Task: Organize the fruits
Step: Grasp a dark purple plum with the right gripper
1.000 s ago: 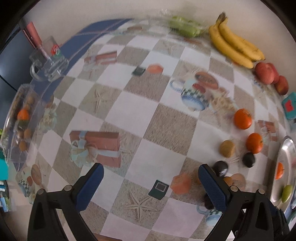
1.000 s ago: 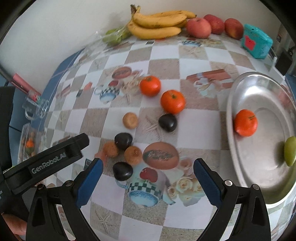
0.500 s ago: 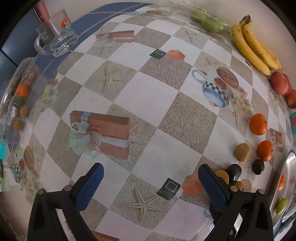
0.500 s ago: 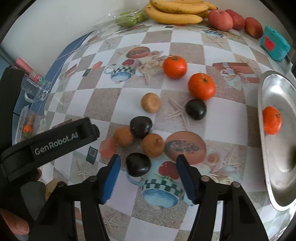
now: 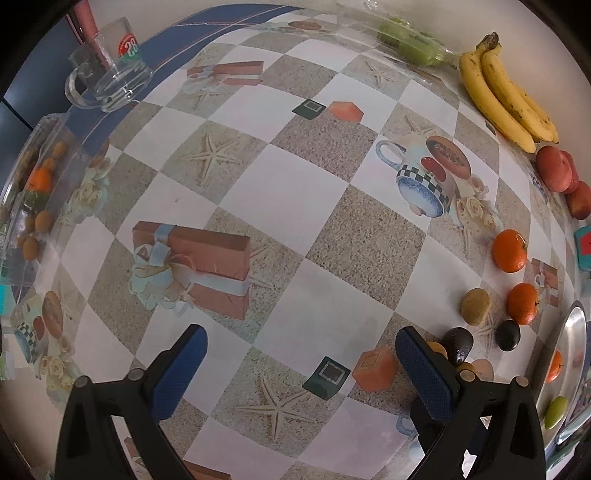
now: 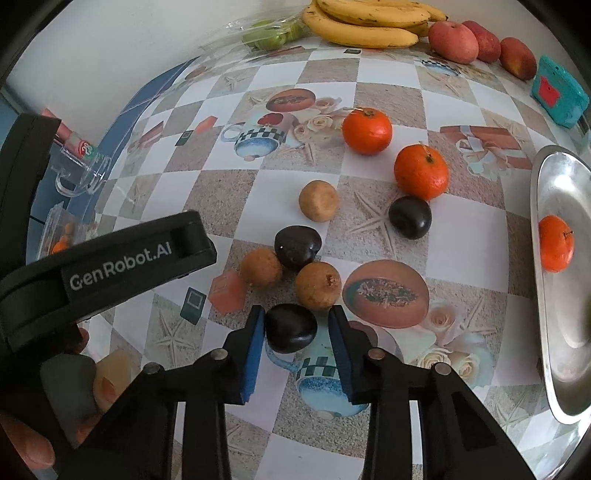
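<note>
In the right wrist view my right gripper (image 6: 297,325) has its jaws closed in around a dark plum (image 6: 291,328) on the table; the left pad touches it, a small gap shows at the right pad. Near it lie two more dark plums (image 6: 297,246) (image 6: 410,217), three brown round fruits (image 6: 317,285), and two tangerines (image 6: 366,130) (image 6: 421,171). A steel tray (image 6: 546,332) at right holds a tangerine (image 6: 556,248). My left gripper (image 5: 301,363) is wide open and empty above the tablecloth, left of the fruit cluster (image 5: 474,306).
Bananas (image 6: 369,22), red apples (image 6: 452,41) and bagged green fruit (image 6: 273,31) line the back wall. A teal box (image 6: 557,90) stands back right. A glass mug (image 5: 109,79) and a clear fruit container (image 5: 33,192) sit at the left.
My right gripper moved down and forward to the nearest dark plum and narrowed its jaws around it. My left gripper shifted slightly forward and stayed open.
</note>
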Demonstrator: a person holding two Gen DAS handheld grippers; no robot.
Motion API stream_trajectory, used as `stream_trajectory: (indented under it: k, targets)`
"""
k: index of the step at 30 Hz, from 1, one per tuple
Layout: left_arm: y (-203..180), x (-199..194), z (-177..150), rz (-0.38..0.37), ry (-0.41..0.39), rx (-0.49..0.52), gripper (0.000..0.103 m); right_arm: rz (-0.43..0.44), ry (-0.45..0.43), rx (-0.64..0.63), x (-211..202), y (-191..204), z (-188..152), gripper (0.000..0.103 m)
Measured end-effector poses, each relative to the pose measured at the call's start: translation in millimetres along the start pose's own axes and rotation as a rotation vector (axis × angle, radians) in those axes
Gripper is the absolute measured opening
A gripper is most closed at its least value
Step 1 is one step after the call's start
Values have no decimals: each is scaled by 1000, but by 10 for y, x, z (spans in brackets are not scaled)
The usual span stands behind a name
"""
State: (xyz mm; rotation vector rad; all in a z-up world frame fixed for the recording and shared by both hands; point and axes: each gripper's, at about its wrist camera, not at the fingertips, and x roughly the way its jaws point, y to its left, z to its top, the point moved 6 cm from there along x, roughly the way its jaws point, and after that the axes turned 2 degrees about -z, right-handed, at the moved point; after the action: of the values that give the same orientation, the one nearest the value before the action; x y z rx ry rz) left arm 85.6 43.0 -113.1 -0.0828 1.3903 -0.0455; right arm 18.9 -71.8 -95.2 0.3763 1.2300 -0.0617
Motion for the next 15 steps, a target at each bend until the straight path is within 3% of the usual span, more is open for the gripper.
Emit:
stream_trajectory:
  k: [4,15]
  targets:
    - [-15,-24,13,-2,-5,-1,103,23,5,12,3,17,2,29]
    - [-86,-134,64,-29,-19,2,103,80,-4,38,-148,1,-21,29]
